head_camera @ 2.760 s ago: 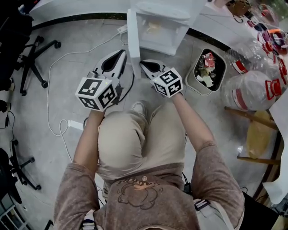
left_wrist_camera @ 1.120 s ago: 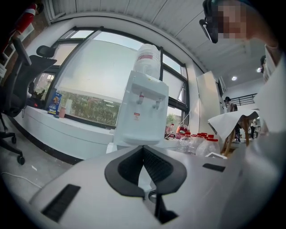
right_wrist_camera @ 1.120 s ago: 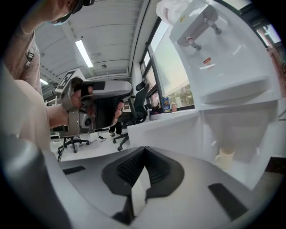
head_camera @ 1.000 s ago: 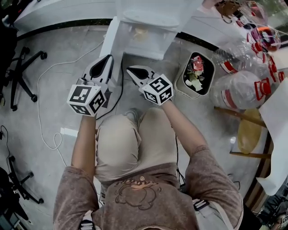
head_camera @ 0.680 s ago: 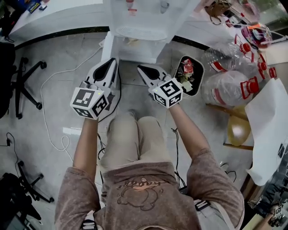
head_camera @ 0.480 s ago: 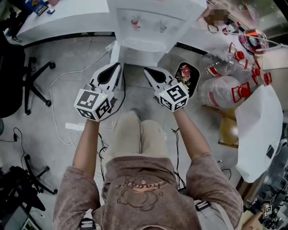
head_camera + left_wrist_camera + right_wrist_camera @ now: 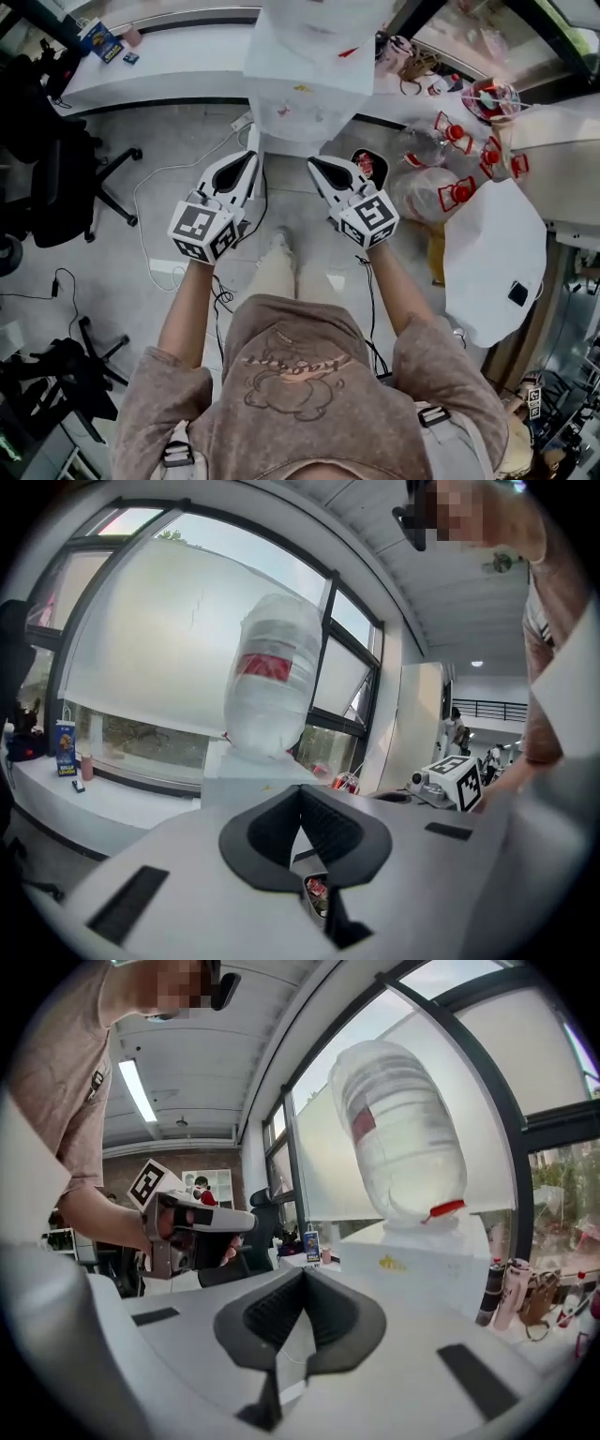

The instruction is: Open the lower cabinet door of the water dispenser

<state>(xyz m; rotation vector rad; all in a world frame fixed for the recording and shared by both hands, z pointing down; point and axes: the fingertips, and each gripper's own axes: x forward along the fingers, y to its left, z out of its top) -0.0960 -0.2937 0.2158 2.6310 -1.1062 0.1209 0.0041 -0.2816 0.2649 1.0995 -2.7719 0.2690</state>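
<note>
White water dispenser [image 7: 309, 89] stands just ahead of closed, empty left gripper [image 7: 251, 156] and right gripper [image 7: 314, 162].

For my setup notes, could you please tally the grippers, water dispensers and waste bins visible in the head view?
Grippers: 2 (left gripper, right gripper)
water dispenser: 1
waste bin: 1
Total: 4

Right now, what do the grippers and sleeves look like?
The left gripper and right gripper are white tapered shells with black ribbed pads. Each carries a white cube with black square markers. The sleeves are short and pinkish-brown.
</note>
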